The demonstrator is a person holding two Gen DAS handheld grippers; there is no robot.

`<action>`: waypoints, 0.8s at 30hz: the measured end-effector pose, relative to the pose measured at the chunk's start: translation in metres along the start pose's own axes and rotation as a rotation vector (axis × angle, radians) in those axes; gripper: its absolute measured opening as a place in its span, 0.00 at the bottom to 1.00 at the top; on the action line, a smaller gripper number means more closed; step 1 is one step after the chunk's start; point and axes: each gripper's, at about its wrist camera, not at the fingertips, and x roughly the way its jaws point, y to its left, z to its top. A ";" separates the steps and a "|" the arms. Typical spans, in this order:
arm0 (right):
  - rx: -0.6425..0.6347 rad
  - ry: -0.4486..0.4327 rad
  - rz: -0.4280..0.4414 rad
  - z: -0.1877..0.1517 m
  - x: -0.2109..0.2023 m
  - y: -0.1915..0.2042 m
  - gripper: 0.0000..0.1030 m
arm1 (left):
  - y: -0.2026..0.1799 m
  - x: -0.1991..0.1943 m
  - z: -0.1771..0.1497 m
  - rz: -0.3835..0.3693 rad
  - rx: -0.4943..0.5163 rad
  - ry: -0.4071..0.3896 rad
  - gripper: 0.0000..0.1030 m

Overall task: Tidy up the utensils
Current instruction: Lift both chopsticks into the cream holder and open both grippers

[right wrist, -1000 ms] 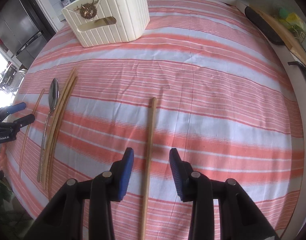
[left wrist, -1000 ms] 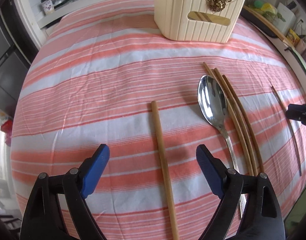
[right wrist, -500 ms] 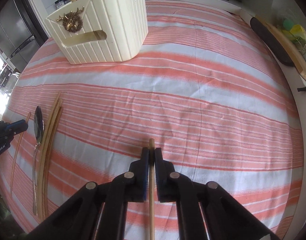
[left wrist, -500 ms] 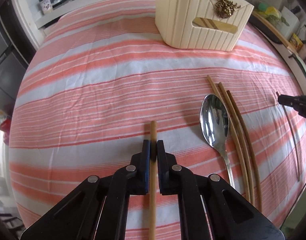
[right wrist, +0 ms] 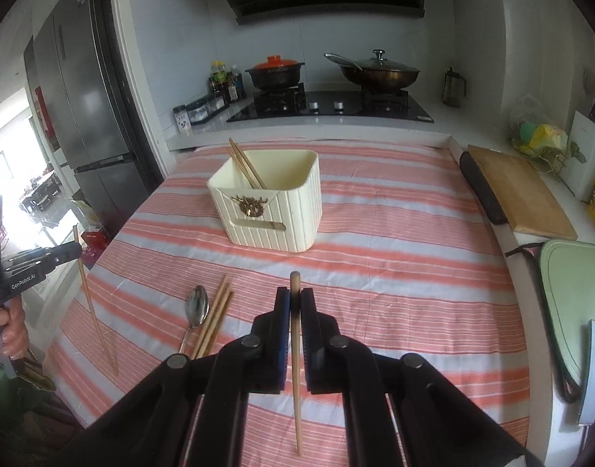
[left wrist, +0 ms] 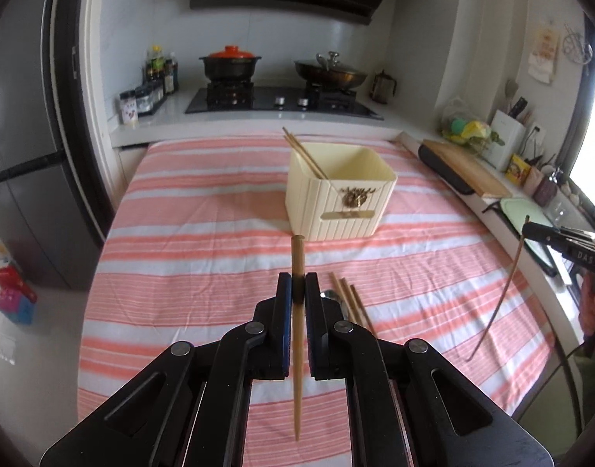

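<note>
My left gripper (left wrist: 298, 286) is shut on a wooden chopstick (left wrist: 297, 334) and holds it upright above the striped tablecloth (left wrist: 188, 264). My right gripper (right wrist: 294, 300) is shut on another chopstick (right wrist: 296, 354), also lifted; it shows at the right of the left wrist view (left wrist: 500, 292). The cream utensil holder (left wrist: 338, 190) stands ahead with two chopsticks (left wrist: 305, 153) leaning inside; it shows in the right wrist view (right wrist: 272, 200). A metal spoon (right wrist: 195, 311) and three chopsticks (right wrist: 215, 317) lie on the cloth between the grippers.
A stove with a red-lidded pot (left wrist: 229, 64) and a wok (left wrist: 330, 72) sits behind the table. A wooden cutting board (right wrist: 519, 190) and a green board (right wrist: 574, 295) lie on the counter to the right. A fridge (right wrist: 83, 109) stands at left.
Both grippers closed on chopsticks lying on the cloth, then lifted them clear and tilted up, so the views now look level across the table at the holder and stove.
</note>
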 end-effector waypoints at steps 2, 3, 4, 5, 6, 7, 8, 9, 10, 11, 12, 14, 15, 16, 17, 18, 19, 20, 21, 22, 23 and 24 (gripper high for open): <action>-0.010 -0.047 0.000 0.000 -0.017 0.005 0.05 | -0.004 -0.013 0.002 -0.008 0.003 -0.036 0.04; -0.015 -0.069 -0.003 0.000 -0.026 0.008 0.05 | -0.005 -0.019 0.003 -0.015 0.002 -0.050 0.04; -0.021 -0.088 -0.005 0.000 -0.031 0.011 0.05 | -0.007 -0.023 0.003 -0.022 -0.001 -0.062 0.04; -0.026 -0.104 -0.005 -0.002 -0.037 0.015 0.05 | -0.009 -0.027 0.003 -0.027 -0.004 -0.073 0.04; -0.030 -0.121 -0.007 -0.003 -0.041 0.017 0.05 | -0.010 -0.029 0.003 -0.029 -0.005 -0.083 0.04; -0.034 -0.137 -0.009 -0.004 -0.043 0.020 0.05 | -0.011 -0.032 0.003 -0.032 -0.004 -0.091 0.04; -0.040 -0.153 -0.012 -0.003 -0.046 0.023 0.05 | -0.013 -0.034 0.003 -0.034 -0.003 -0.095 0.04; -0.045 -0.168 -0.017 -0.003 -0.049 0.025 0.05 | -0.014 -0.035 0.004 -0.037 -0.004 -0.099 0.04; -0.049 -0.180 -0.022 -0.003 -0.052 0.026 0.05 | -0.014 -0.037 0.004 -0.039 -0.005 -0.104 0.04; -0.050 -0.188 -0.023 -0.001 -0.054 0.027 0.05 | -0.015 -0.039 0.005 -0.041 -0.005 -0.108 0.04; -0.049 -0.194 -0.021 0.000 -0.055 0.027 0.05 | -0.016 -0.041 0.006 -0.043 -0.005 -0.112 0.04; -0.050 -0.203 -0.023 0.003 -0.058 0.029 0.05 | -0.016 -0.043 0.006 -0.047 -0.008 -0.118 0.04; -0.053 -0.206 -0.025 0.004 -0.061 0.029 0.05 | -0.016 -0.043 0.005 -0.048 -0.010 -0.120 0.04; -0.055 -0.208 -0.026 0.005 -0.062 0.029 0.05 | -0.016 -0.042 0.004 -0.052 -0.014 -0.119 0.04; -0.058 -0.208 -0.028 0.006 -0.062 0.029 0.05 | -0.016 -0.040 0.003 -0.058 -0.016 -0.113 0.04; -0.061 -0.208 -0.030 0.007 -0.063 0.030 0.05 | -0.017 -0.037 0.001 -0.063 -0.015 -0.103 0.04; -0.065 -0.208 -0.033 0.009 -0.062 0.030 0.05 | -0.018 -0.033 0.000 -0.066 -0.013 -0.095 0.04; -0.067 -0.207 -0.035 0.011 -0.061 0.030 0.05 | -0.018 -0.030 0.000 -0.065 -0.011 -0.088 0.04; -0.066 -0.207 -0.037 0.013 -0.061 0.029 0.05 | -0.019 -0.028 0.001 -0.066 -0.010 -0.084 0.04; -0.064 -0.205 -0.036 0.016 -0.059 0.028 0.05 | -0.019 -0.027 0.003 -0.070 -0.012 -0.084 0.04; -0.058 -0.203 -0.034 0.020 -0.058 0.026 0.05 | -0.018 -0.027 0.007 -0.073 -0.014 -0.087 0.04; -0.054 -0.205 -0.032 0.024 -0.057 0.025 0.05 | -0.017 -0.029 0.011 -0.075 -0.015 -0.095 0.04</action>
